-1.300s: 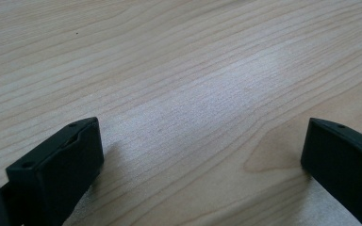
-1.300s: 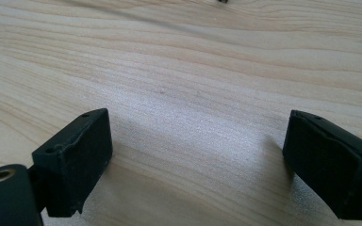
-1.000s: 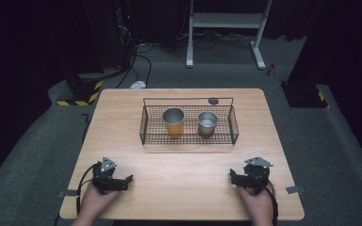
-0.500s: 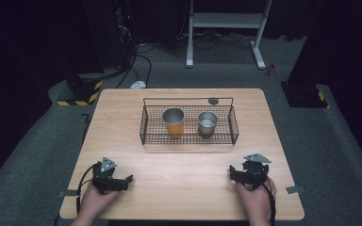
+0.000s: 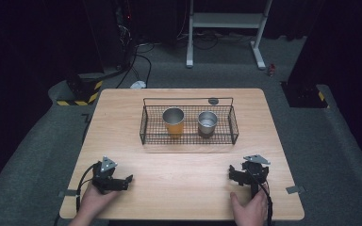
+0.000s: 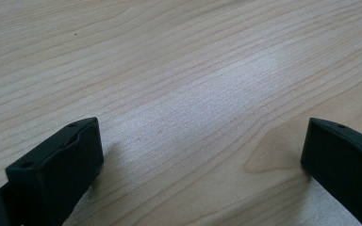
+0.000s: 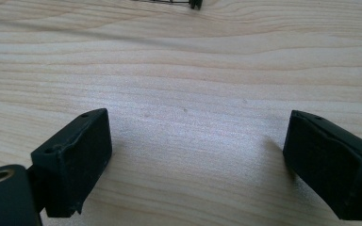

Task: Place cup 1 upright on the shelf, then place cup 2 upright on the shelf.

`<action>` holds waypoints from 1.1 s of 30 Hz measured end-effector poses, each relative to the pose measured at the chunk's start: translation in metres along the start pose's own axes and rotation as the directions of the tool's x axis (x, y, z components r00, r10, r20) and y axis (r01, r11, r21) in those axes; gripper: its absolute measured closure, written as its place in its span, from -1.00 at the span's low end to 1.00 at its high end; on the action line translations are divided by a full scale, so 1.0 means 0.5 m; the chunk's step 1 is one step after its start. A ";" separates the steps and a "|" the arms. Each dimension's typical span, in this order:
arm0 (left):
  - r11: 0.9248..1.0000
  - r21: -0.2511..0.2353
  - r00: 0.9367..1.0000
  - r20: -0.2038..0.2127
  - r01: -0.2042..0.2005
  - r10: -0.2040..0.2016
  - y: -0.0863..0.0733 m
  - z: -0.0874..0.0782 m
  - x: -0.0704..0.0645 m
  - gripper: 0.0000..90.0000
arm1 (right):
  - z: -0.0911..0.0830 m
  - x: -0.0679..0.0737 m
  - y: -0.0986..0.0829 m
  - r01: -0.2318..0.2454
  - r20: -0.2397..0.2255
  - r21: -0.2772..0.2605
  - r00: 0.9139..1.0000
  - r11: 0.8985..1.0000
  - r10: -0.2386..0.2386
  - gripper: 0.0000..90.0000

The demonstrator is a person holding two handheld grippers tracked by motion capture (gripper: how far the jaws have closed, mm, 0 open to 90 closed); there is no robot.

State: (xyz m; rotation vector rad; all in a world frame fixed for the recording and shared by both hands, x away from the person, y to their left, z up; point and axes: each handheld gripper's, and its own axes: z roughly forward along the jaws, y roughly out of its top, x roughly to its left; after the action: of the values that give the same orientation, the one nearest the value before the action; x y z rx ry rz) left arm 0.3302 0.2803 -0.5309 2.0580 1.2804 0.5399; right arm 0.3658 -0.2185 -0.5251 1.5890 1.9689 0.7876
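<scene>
Light wood tabletop (image 5: 184, 165): black wire basket (image 5: 189, 136) mid-table holds orange metal cup (image 5: 173, 121) and silver metal cup (image 5: 207, 123). Left hand-held gripper (image 5: 128, 181) and right hand-held gripper (image 5: 233, 172) near front edge, jaws wide apart, empty.

We see a pale wooden counter (image 5: 184, 188) with rounded corners and a visible grain, standing on grey carpet. On its far half sits a black wire basket (image 5: 189, 136), well apart from the near edge. A small dark round disc (image 5: 213, 100) lies on the wood just behind the basket. Both tongs rest low on the near part, left tongs (image 5: 122, 181) and right tongs (image 5: 234, 175).
</scene>
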 end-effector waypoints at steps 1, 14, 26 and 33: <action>1.000 0.000 1.000 0.000 0.000 0.000 0.000 0.000 0.000 -1.00 | 0.000 0.000 0.000 0.000 0.000 0.000 1.000 1.000 0.000 -0.81; 1.000 -0.005 1.000 -0.004 0.005 -0.006 -0.002 -0.001 -0.002 -0.99 | 0.000 0.000 0.000 0.000 0.000 0.000 1.000 1.000 0.000 -0.81; 1.000 -0.002 1.000 -0.003 0.003 -0.003 -0.002 -0.002 -0.001 -0.99 | 0.000 0.000 0.000 0.002 0.000 0.000 1.000 1.000 -0.002 -0.81; 1.000 -0.005 1.000 -0.004 0.007 -0.007 -0.002 -0.002 -0.002 -0.99 | 0.000 0.000 0.000 0.000 0.000 0.000 1.000 1.000 0.000 -0.81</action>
State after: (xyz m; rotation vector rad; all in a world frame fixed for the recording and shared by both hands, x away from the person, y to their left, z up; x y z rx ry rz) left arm 0.3286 0.2801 -0.5312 2.0484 1.2868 0.5438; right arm 0.3658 -0.2184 -0.5251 1.5890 1.9689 0.7876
